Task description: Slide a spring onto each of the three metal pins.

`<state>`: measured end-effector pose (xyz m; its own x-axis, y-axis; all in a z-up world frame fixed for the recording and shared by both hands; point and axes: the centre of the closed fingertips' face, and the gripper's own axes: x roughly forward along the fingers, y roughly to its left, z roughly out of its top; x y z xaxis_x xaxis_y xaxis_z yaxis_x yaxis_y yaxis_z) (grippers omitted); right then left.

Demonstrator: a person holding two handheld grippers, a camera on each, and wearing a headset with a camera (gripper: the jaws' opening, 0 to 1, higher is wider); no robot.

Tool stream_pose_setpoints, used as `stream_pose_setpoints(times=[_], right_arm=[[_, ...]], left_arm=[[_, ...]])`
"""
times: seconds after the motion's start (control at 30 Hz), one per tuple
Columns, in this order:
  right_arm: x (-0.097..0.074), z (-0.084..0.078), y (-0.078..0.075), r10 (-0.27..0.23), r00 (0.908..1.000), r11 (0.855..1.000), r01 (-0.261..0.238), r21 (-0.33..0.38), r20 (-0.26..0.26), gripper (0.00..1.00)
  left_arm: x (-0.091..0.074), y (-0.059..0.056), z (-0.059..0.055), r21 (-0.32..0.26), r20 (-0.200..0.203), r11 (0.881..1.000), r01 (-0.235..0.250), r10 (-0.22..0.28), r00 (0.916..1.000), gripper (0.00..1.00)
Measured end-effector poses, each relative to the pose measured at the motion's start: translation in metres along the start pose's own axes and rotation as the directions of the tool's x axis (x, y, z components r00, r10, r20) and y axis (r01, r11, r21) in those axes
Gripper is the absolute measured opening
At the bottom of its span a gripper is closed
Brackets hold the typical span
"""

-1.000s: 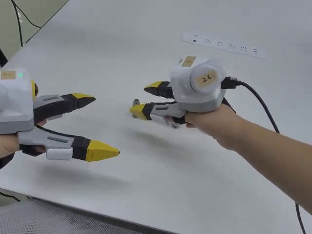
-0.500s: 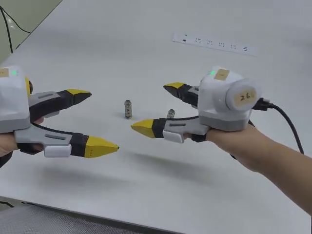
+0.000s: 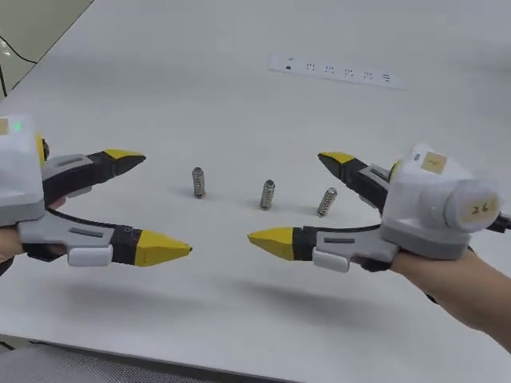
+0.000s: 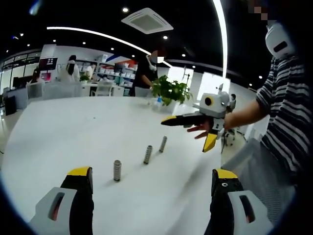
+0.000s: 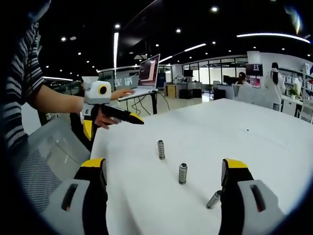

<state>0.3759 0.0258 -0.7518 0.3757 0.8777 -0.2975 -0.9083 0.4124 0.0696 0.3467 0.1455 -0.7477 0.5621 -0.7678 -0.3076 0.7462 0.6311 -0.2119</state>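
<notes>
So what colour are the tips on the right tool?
Yellow, over black, on the right tool; the head view shows it best.

I'm working in an open-plan office. My white desk (image 3: pixel 239 319) carries a power strip (image 3: pixel 334 70) near its far edge, and a mesh office chair (image 5: pixel 39 161) sits just off its near edge. Through the gripper views I see a laptop (image 5: pixel 146 73) open on a neighbouring table, a potted plant (image 4: pixel 171 90) and people (image 4: pixel 71 68) at further workstations. I also see a wall screen (image 5: pixel 254 69), and long strip lights (image 5: pixel 116 46) and an air-conditioning cassette (image 4: pixel 146 20) on a dark ceiling.
</notes>
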Motion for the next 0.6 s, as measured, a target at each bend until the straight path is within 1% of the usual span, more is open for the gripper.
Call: stream_pose_setpoints(times=[0.07,0.1,0.2,0.3,0.43,0.53,0.6], right_arm=[[-0.01,-0.004,-0.003,-0.018,0.9998,1.0,0.018,0.007,0.006,0.99],[-0.012,-0.005,-0.003,-0.022,0.9997,1.0,0.022,0.011,0.007,0.99],[-0.027,-0.015,-0.009,-0.057,0.9983,0.998,0.057,0.039,0.008,0.99],[-0.039,-0.024,-0.015,-0.088,0.9961,0.994,0.088,0.066,-0.006,0.99],[-0.051,-0.027,-0.017,-0.112,0.9938,0.99,0.111,0.083,-0.004,0.98],[-0.055,-0.028,-0.016,-0.122,0.9925,0.988,0.122,0.093,-0.003,0.98],[-0.057,-0.027,-0.016,-0.125,0.9921,0.987,0.124,0.1,0.001,0.98]], left_arm=[[-0.001,0.0,0.001,0.0,0.001,1.0,-0.002,0.002,1.0,0.98],[-0.002,0.0,0.001,0.001,0.002,1.0,-0.003,0.003,1.0,0.98],[-0.003,0.001,0.002,0.001,0.004,1.0,-0.005,0.005,1.0,0.98],[-0.004,0.001,0.001,0.0,0.004,1.0,-0.009,0.009,1.0,0.98],[-0.006,0.001,0.0,-0.004,0.004,1.0,-0.014,0.014,0.9999,0.98],[-0.008,0.001,-0.001,-0.009,0.009,1.0,-0.018,0.018,0.9998,0.98],[-0.01,0.004,-0.002,-0.019,0.019,0.999,-0.03,0.03,0.9994,0.98]])
